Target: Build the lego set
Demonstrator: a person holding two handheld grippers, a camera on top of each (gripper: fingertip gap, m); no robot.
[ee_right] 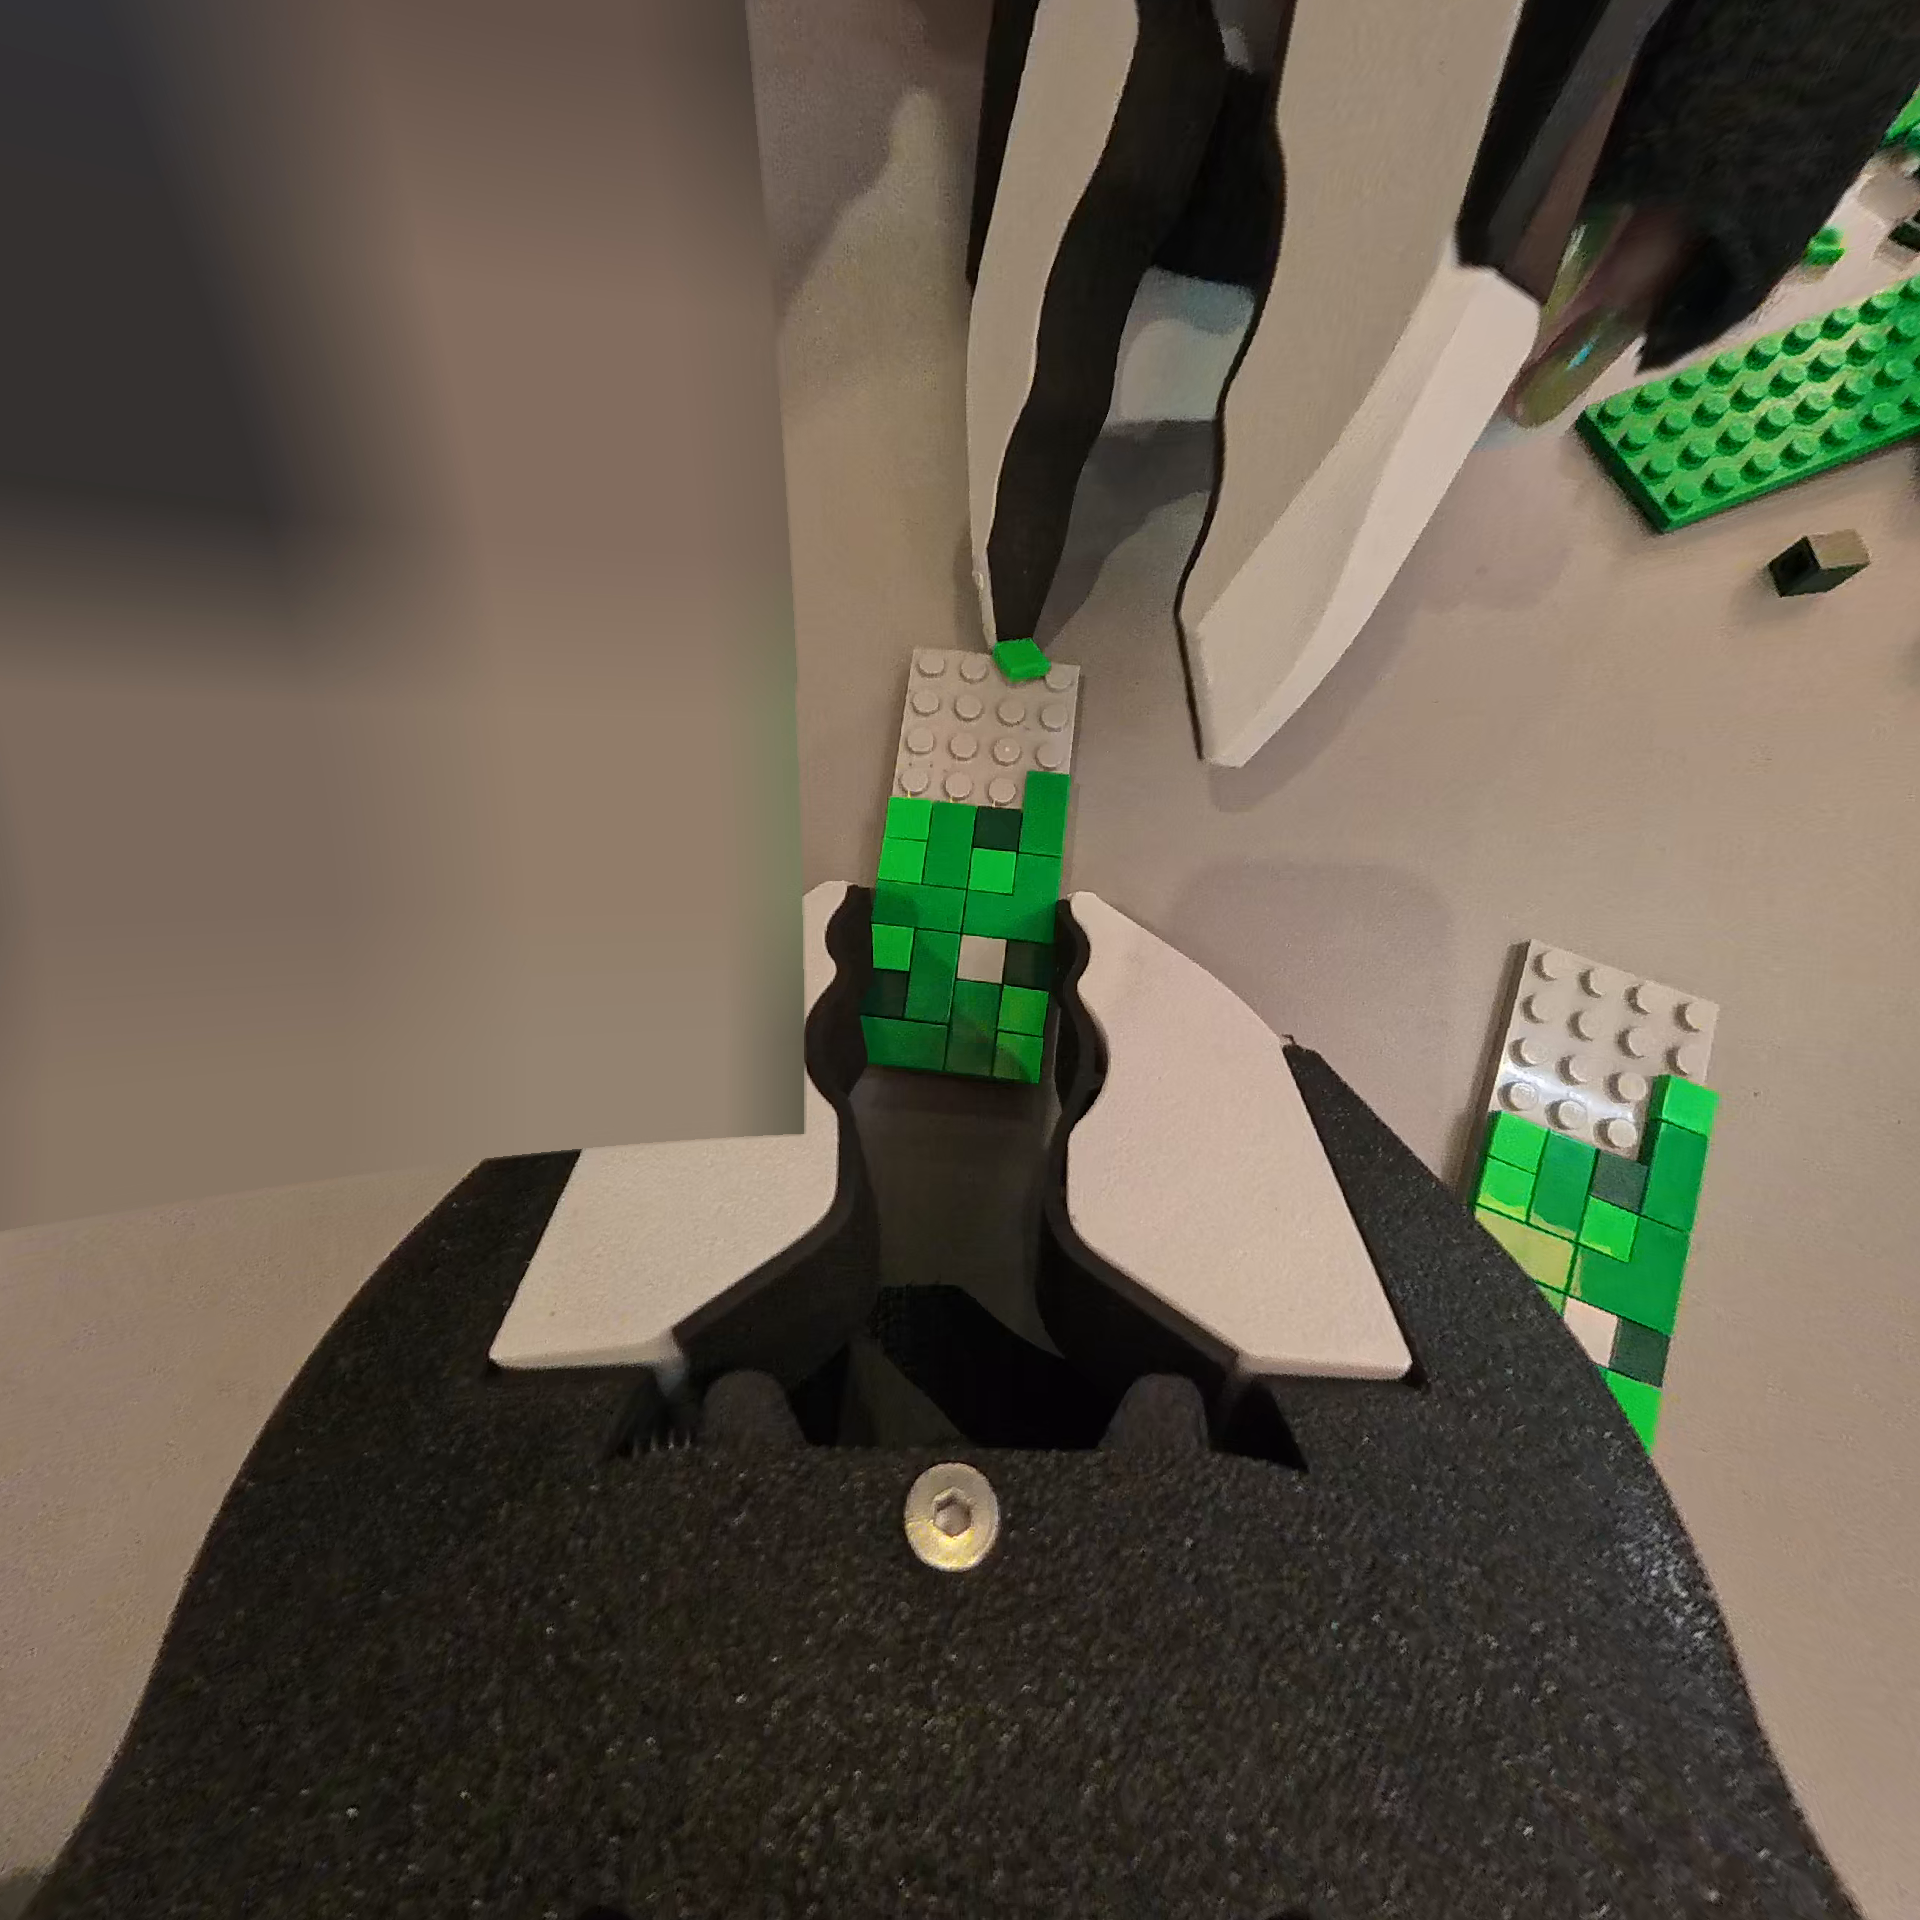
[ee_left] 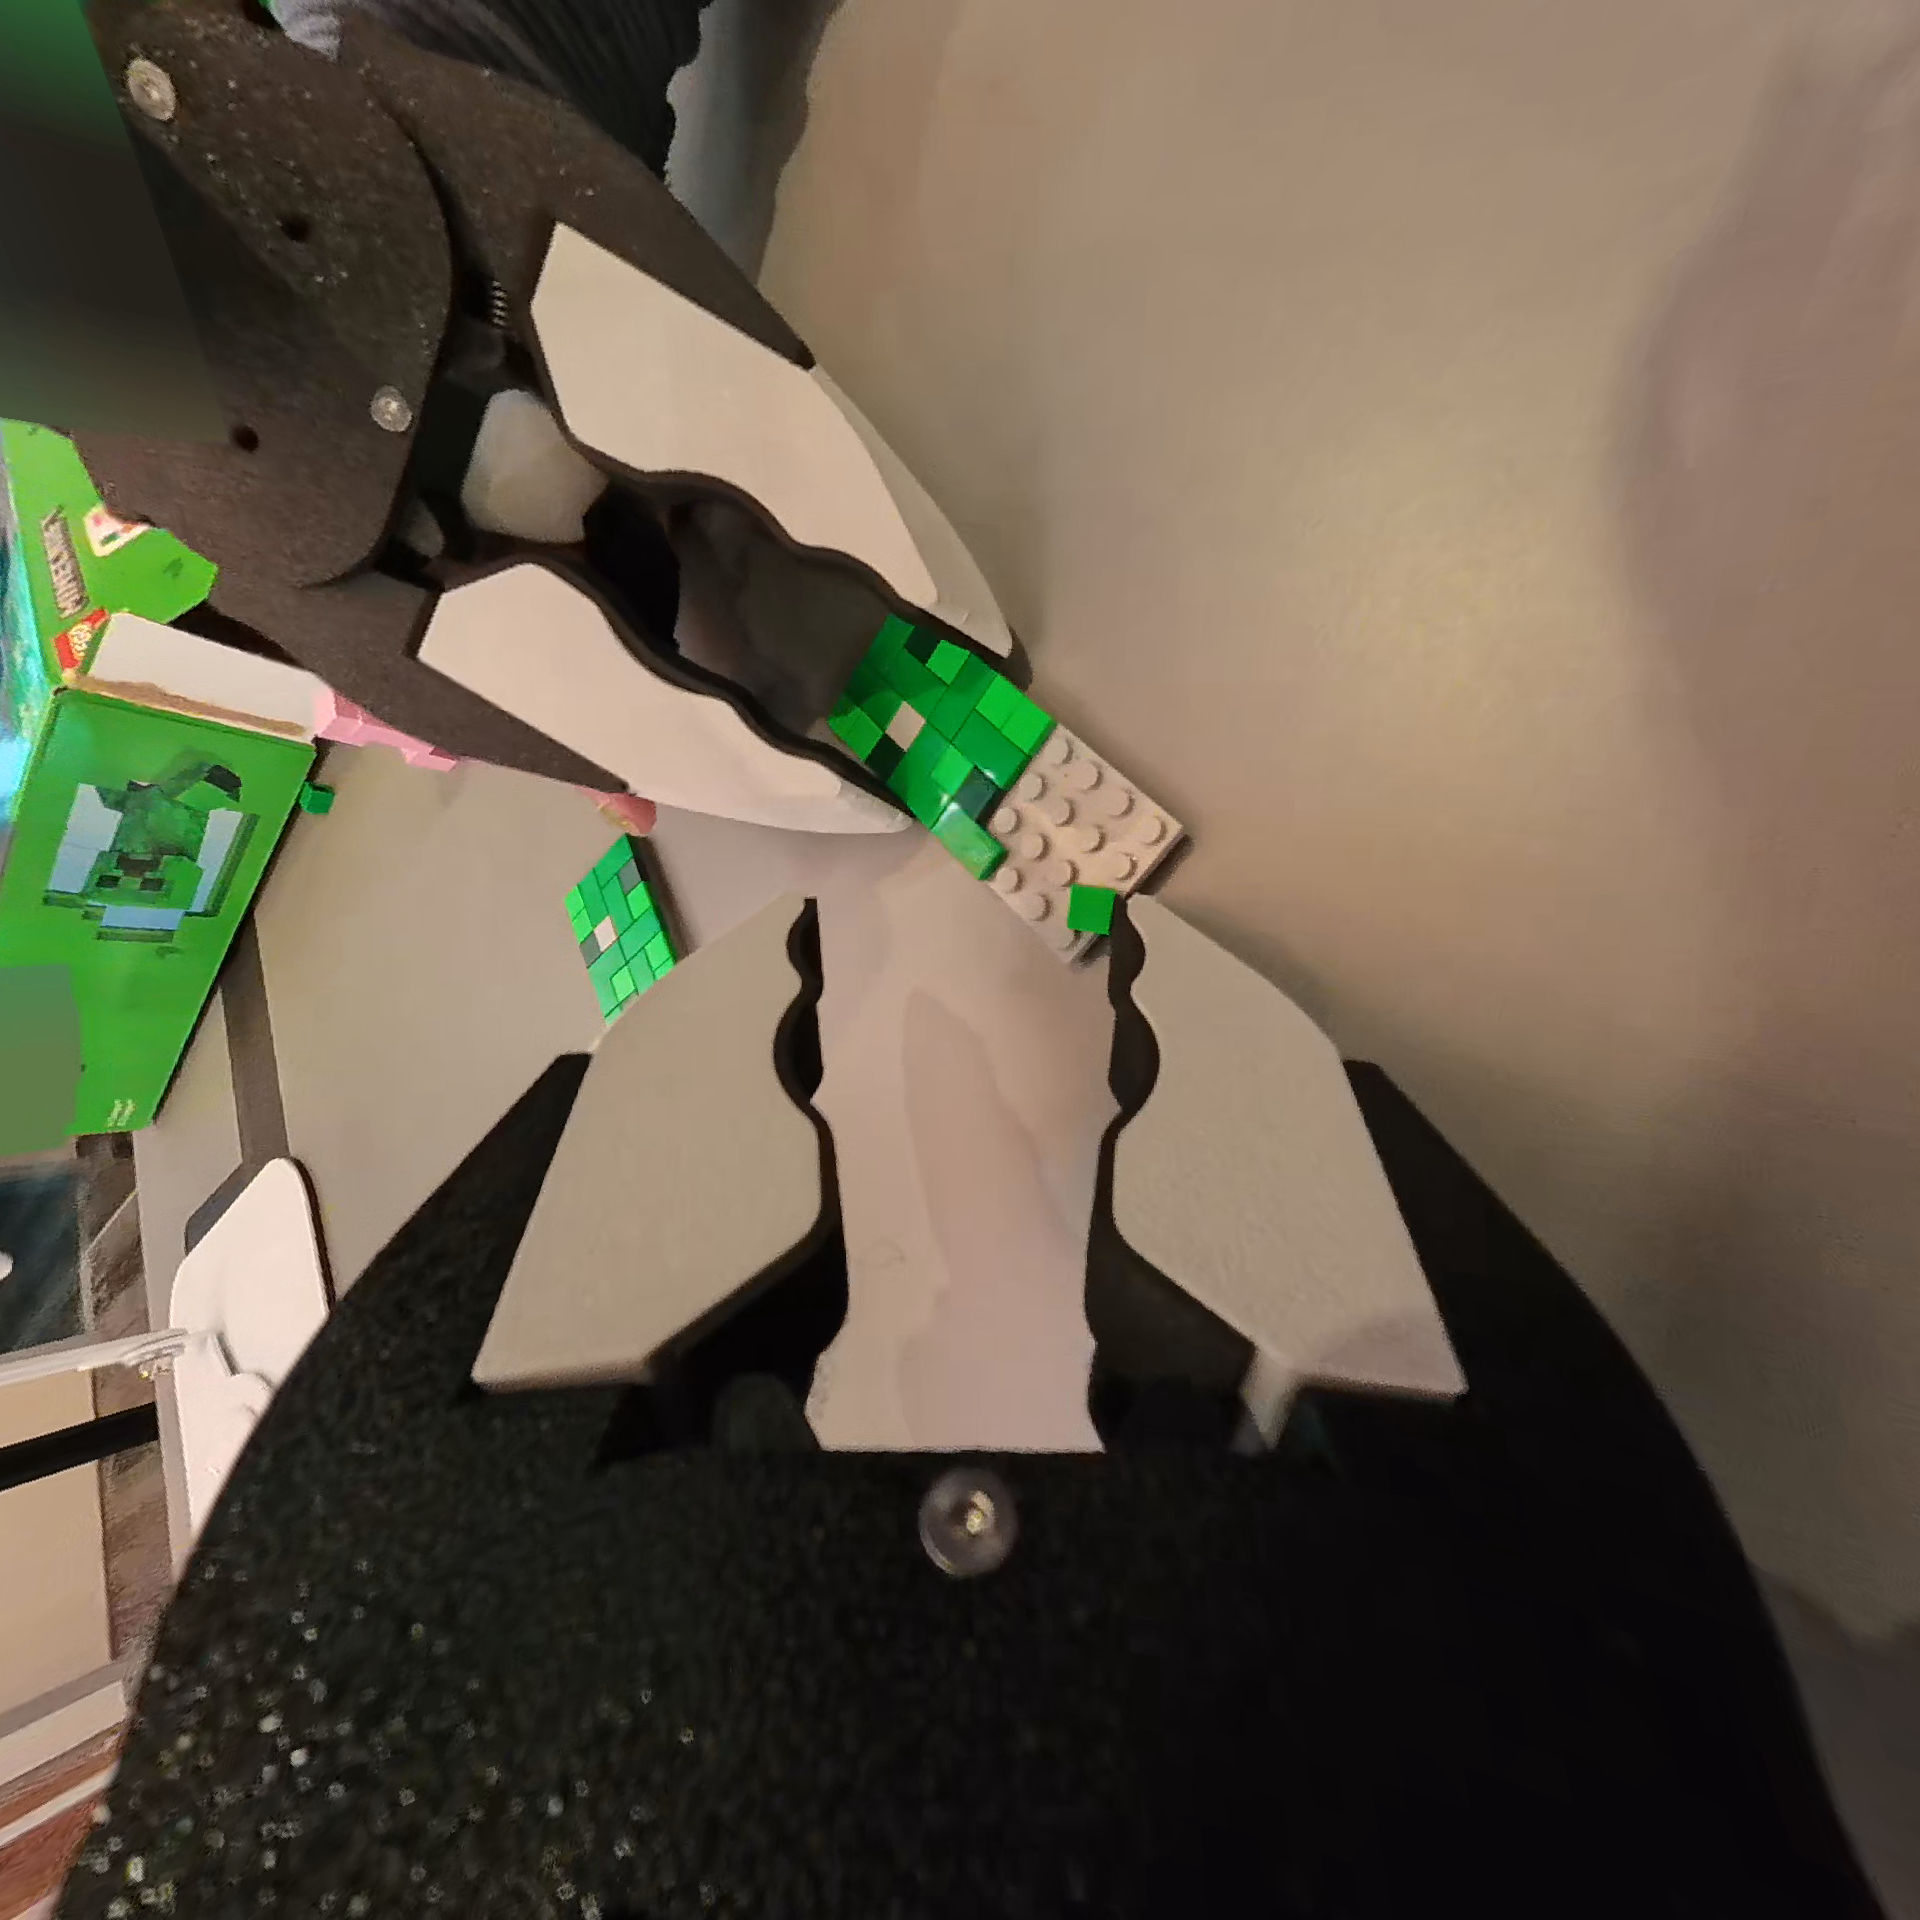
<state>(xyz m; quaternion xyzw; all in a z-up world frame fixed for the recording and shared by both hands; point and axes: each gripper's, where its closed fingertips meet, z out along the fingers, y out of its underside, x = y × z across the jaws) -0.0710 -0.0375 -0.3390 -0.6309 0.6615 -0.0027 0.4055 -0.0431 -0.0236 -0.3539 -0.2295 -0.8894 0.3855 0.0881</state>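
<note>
Right gripper (ee_right: 961, 987): pinching grey plate (ee_right: 987, 717), green-tiled end between pads. Left gripper (ee_left: 961, 935): jaws spread, one fingertip beside loose green tile (ee_left: 1093, 907) on plate's far end. Nearby: second tiled plate (ee_right: 1600, 1164), green baseplate (ee_right: 1766, 405), green box (ee_left: 135, 894).

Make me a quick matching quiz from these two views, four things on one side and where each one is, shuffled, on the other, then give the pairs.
Things:
1. tiled grey plate
2. small green tile
3. second tiled plate
4. green studded baseplate

Places:
A. lying on the table beside the right claw
B. far right, behind the left claw
C. clamped between the right claw's pads
D. on the held plate's bare far end

Pairs: 1-C, 2-D, 3-A, 4-B
</note>
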